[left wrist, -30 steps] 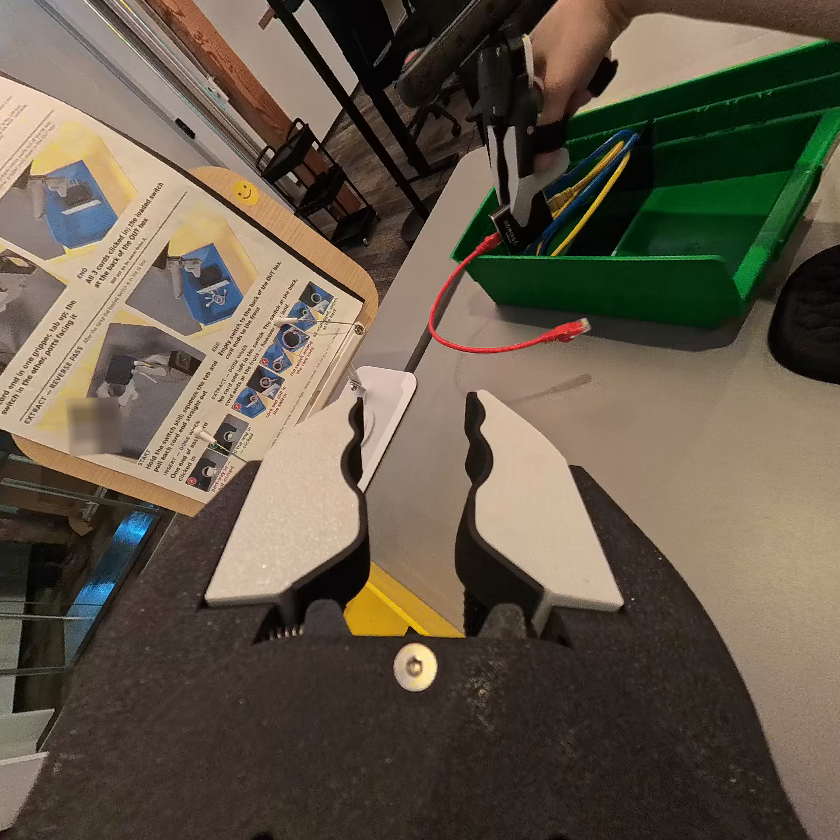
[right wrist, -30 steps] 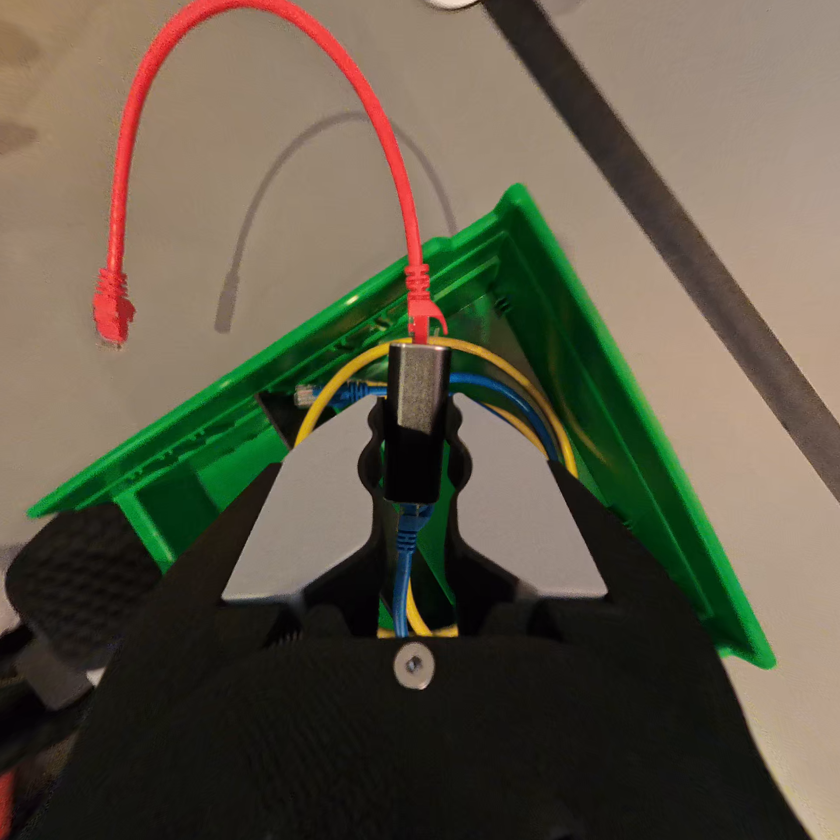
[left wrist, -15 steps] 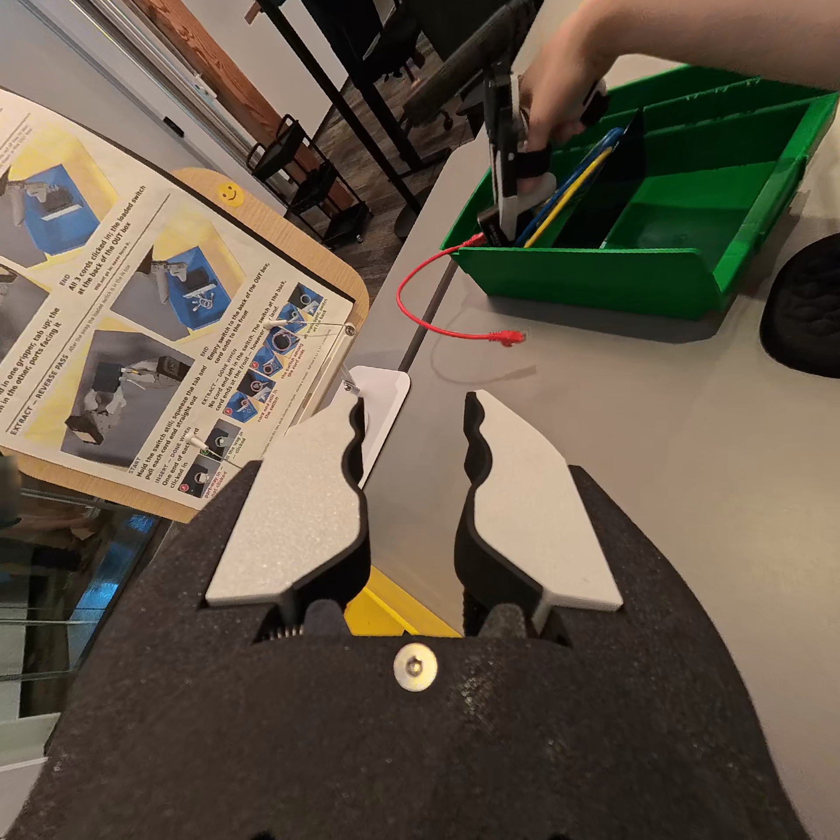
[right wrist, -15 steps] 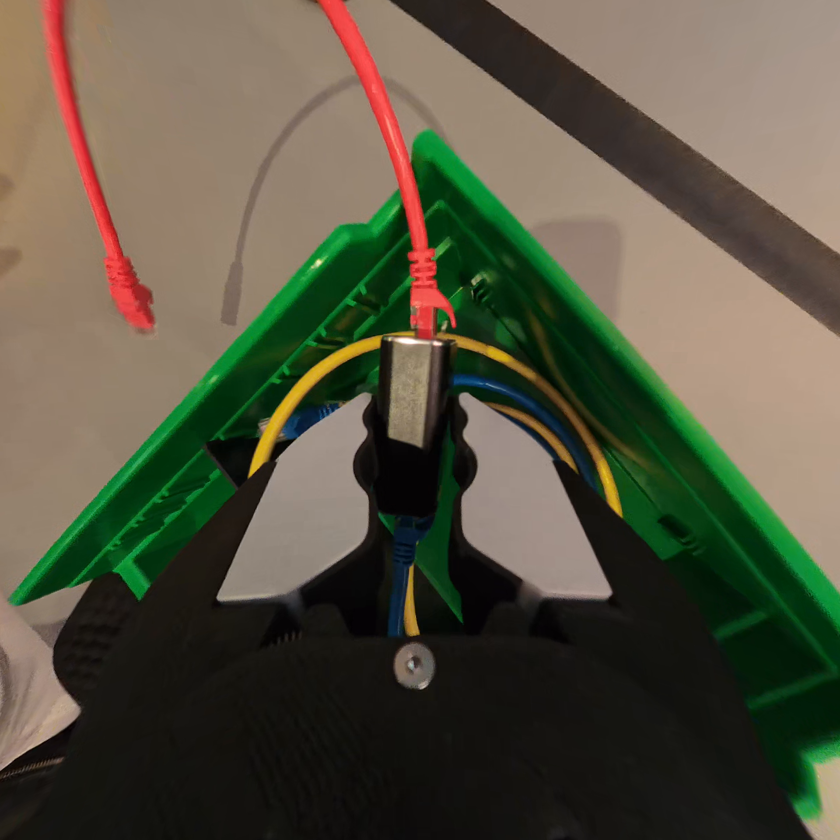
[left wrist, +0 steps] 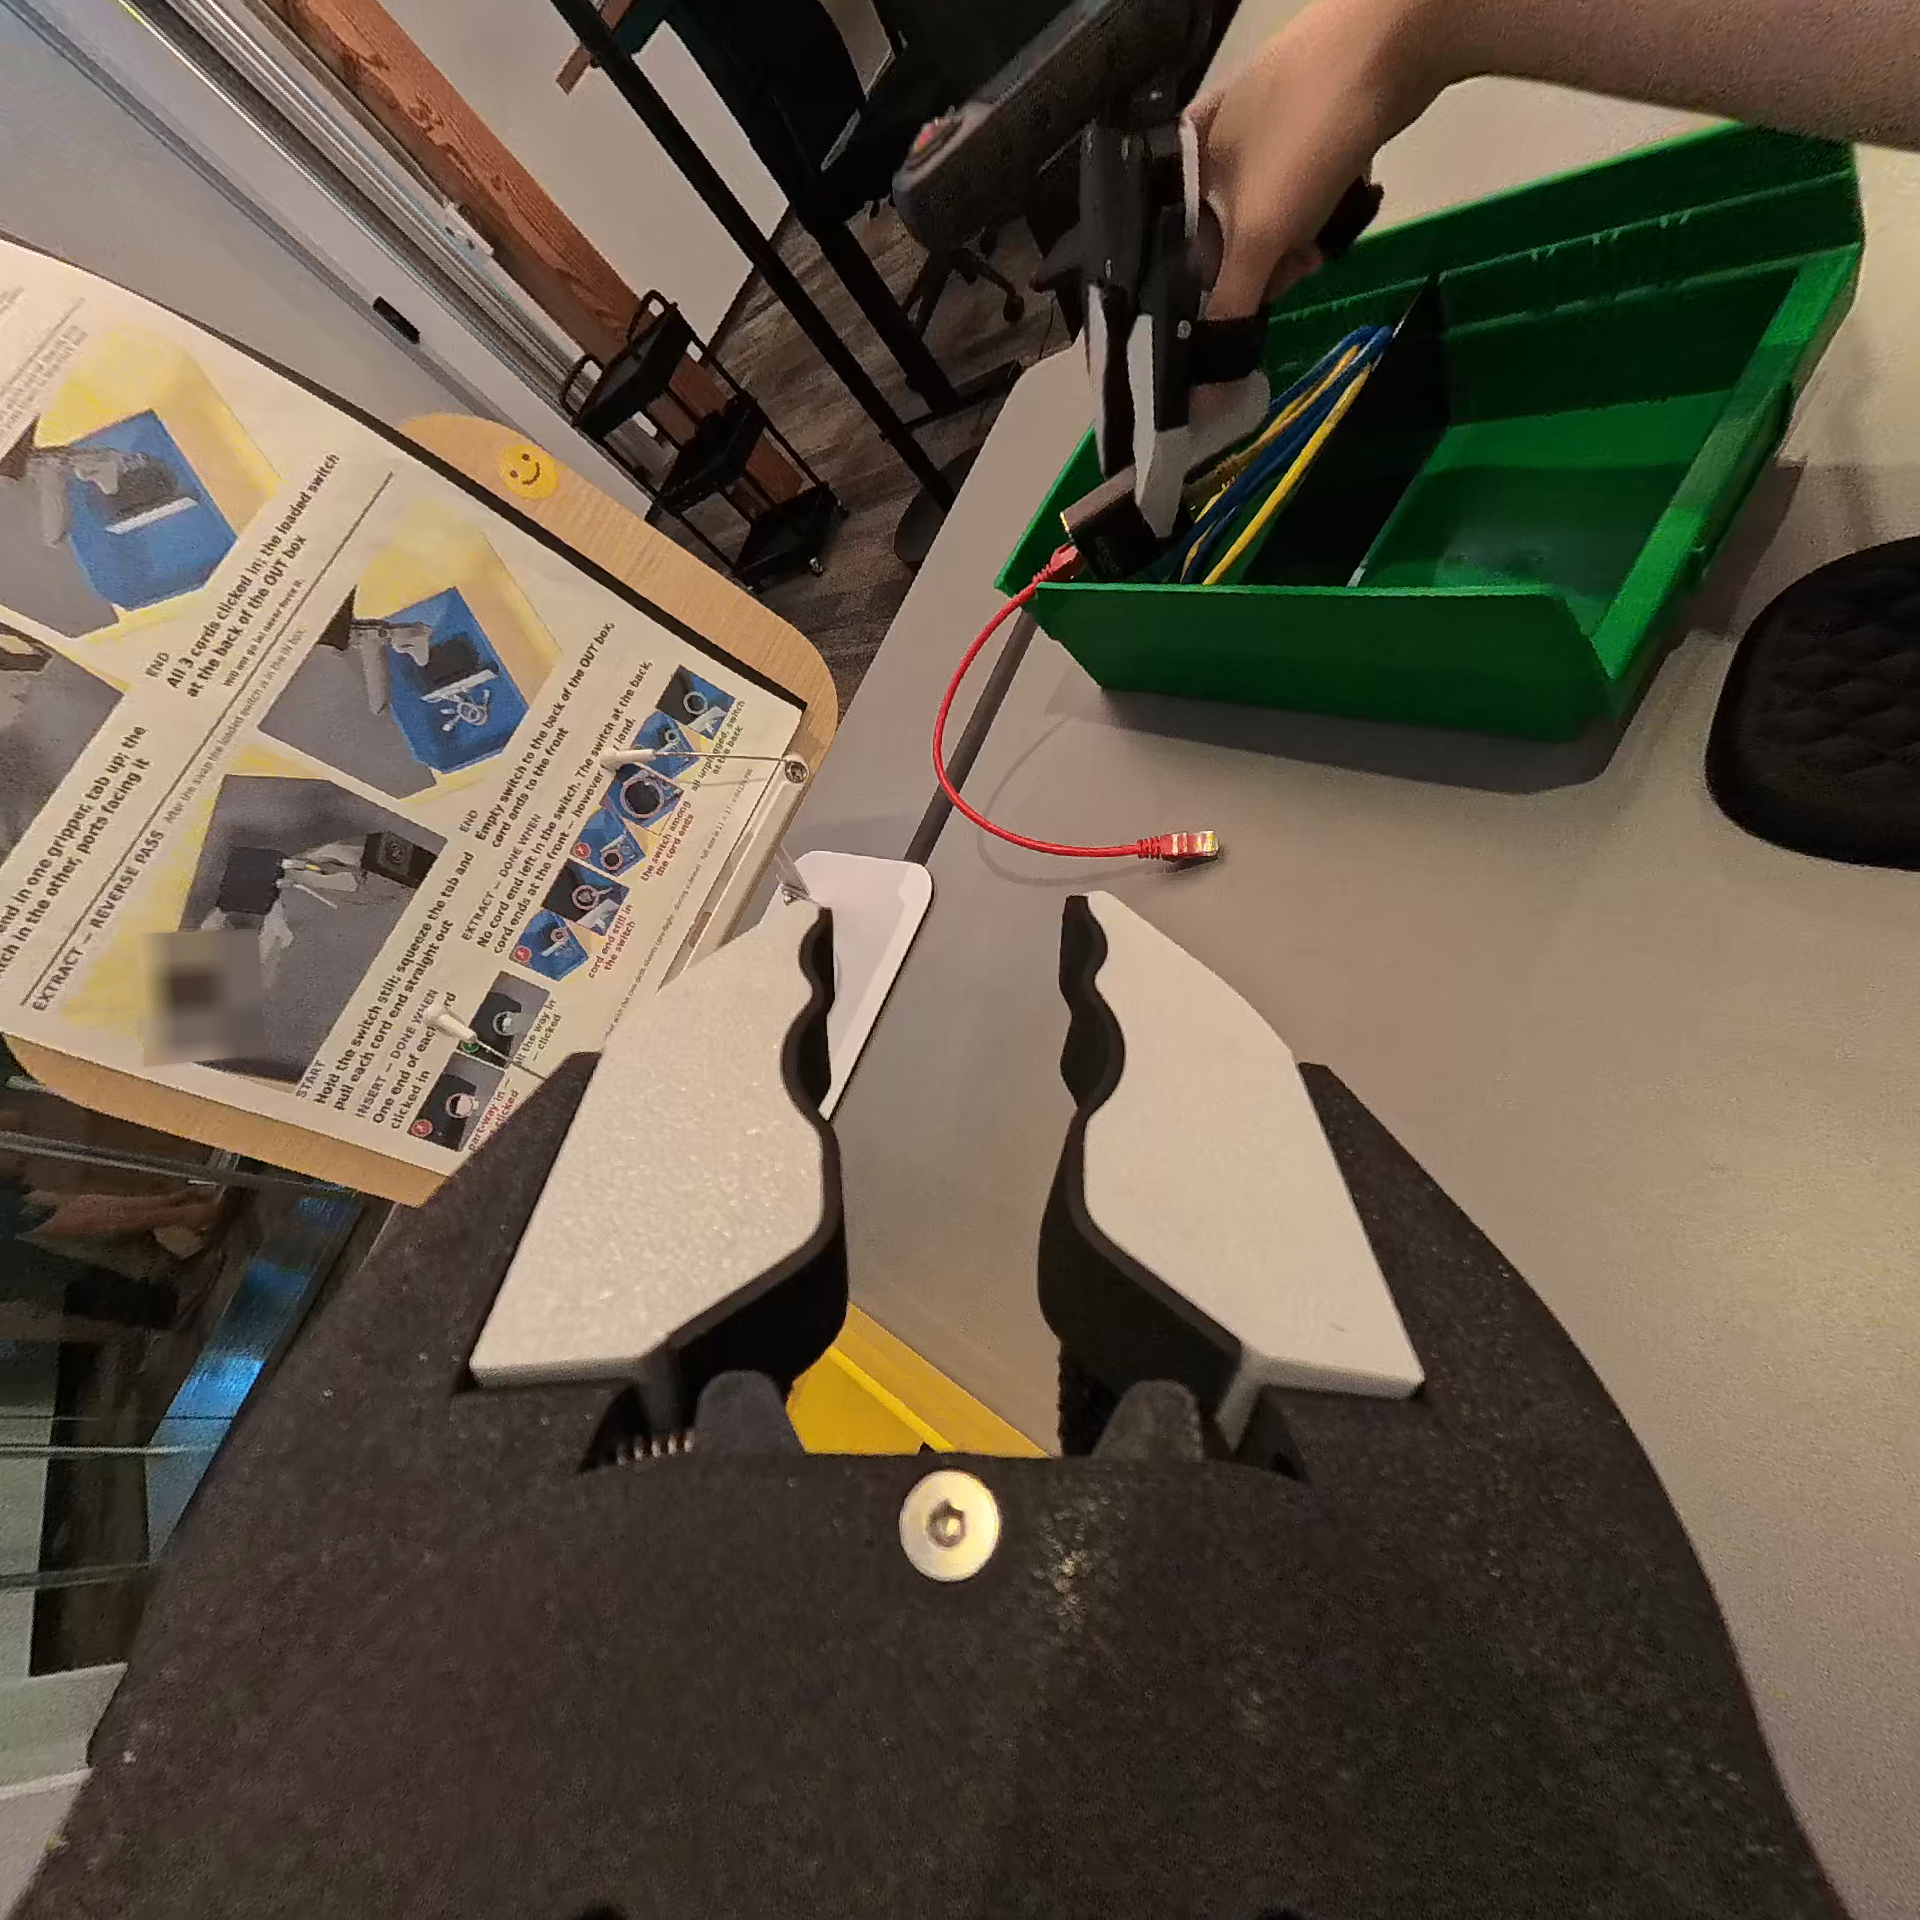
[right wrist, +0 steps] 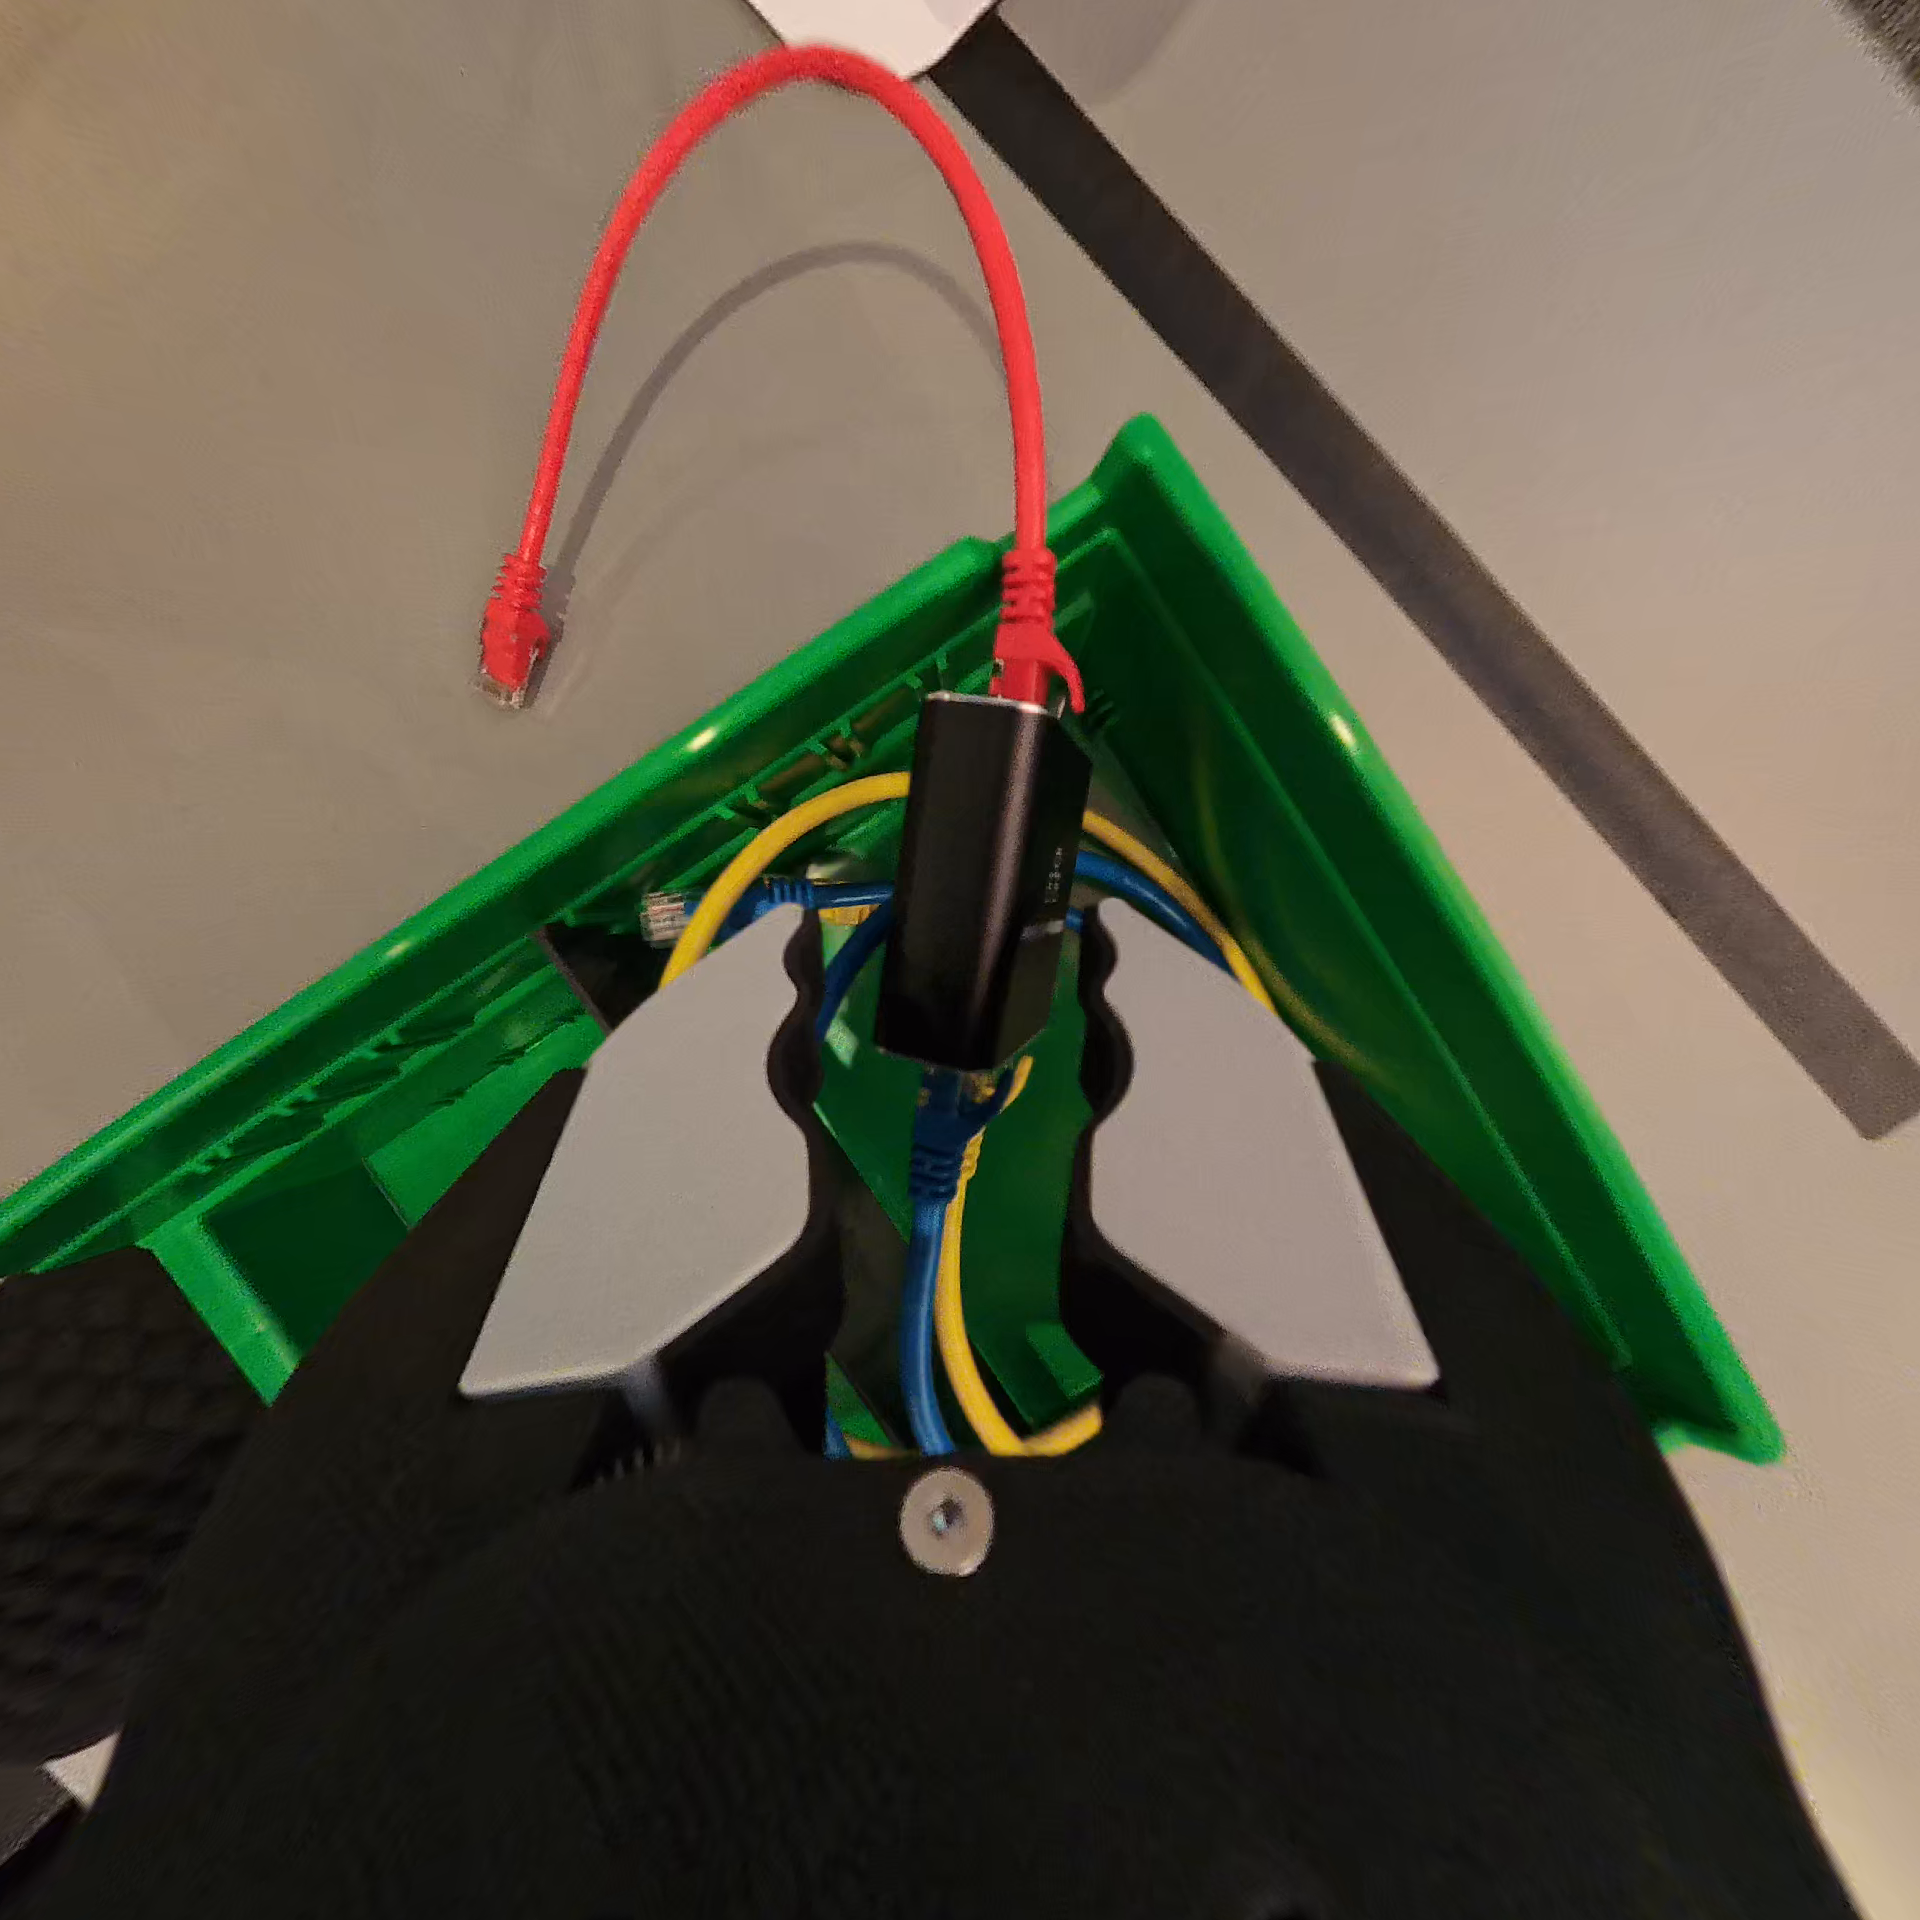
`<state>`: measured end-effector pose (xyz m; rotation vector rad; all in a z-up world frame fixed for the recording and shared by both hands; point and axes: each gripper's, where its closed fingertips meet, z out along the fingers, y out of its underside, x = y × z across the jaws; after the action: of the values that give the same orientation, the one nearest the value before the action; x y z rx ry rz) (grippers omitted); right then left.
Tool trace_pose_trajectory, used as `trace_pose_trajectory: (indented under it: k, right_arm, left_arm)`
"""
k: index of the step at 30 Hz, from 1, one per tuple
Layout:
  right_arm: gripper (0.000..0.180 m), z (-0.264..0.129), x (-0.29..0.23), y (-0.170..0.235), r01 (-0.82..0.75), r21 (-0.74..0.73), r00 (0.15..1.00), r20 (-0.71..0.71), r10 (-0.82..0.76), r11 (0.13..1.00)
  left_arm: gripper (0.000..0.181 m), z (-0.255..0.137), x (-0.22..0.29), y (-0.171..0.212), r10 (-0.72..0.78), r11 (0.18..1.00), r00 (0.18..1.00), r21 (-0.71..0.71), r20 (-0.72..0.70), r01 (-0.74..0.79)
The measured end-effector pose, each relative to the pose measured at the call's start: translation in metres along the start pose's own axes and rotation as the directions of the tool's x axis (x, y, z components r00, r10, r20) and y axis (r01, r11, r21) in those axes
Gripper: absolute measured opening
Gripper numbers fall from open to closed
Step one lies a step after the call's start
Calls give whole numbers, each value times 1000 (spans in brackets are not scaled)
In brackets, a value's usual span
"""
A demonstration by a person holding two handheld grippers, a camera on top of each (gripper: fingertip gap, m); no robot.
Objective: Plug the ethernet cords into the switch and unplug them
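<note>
Two grippers here. The right gripper (right wrist: 951,935) sat over the green bin (right wrist: 1382,831) with its jaws parted around the black switch (right wrist: 977,883); couldn't tell whether the pads actually touched it. The red cord (right wrist: 790,260) was plugged into the switch's far end, free plug lying on the grey table (left wrist: 1455,1039). Blue cord (right wrist: 930,1299) and yellow cord (right wrist: 961,1340) ran into its near end. The left gripper (left wrist: 945,966) hovered wide open, holding nothing.

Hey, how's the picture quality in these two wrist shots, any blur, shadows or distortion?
Left wrist view: mostly sharp, wide-angle bending at the edges, hand slightly motion-blurred, green bin casting a soft shadow. Right wrist view: softer overall, red cord throwing a clear arc shadow on the table, switch fairly sharp.
</note>
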<state>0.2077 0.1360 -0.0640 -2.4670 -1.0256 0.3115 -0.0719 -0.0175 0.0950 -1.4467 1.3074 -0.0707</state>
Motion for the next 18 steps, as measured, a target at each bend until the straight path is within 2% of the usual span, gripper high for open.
trace_pose_trajectory:
  k: [2,4,6,8,9,11,13,15,18]
  right_arm:
    - [54,-15,-1,-11,41,45,997,-65,-39,998]
    - [52,-41,-7,-38,131,164,976,-195,-98,978]
    - [44,-70,-26,-68,244,270,919,-370,-134,931]
    - [31,-78,-67,-95,302,372,889,-442,-119,878]
    - [30,-68,-92,-105,285,406,909,-401,-111,868]
    - [31,-30,-127,-114,144,413,964,-264,-34,899]
    - [32,14,-133,-113,-19,330,978,-190,86,944]
    - [35,51,-118,-107,-81,233,953,-267,144,969]
    - [36,90,-107,-104,-164,211,924,-308,225,964]
  left_arm:
    - [41,-2,-1,-1,-1,1000,1000,5,3,1]
    - [41,-5,-4,-1,-1,1000,1000,8,15,1]
    - [41,-10,-10,0,-6,1000,999,11,39,6]
    - [41,-17,-17,-1,-23,999,998,27,59,22]
    - [40,-20,-20,-2,-37,999,997,40,65,35]
    - [40,-30,-26,-3,-64,996,995,61,83,59]
    - [40,-41,-32,-4,-81,994,991,84,103,72]
    - [40,-54,-33,-7,-92,990,990,118,108,79]
    - [40,-67,-31,-12,-104,984,990,155,91,90]
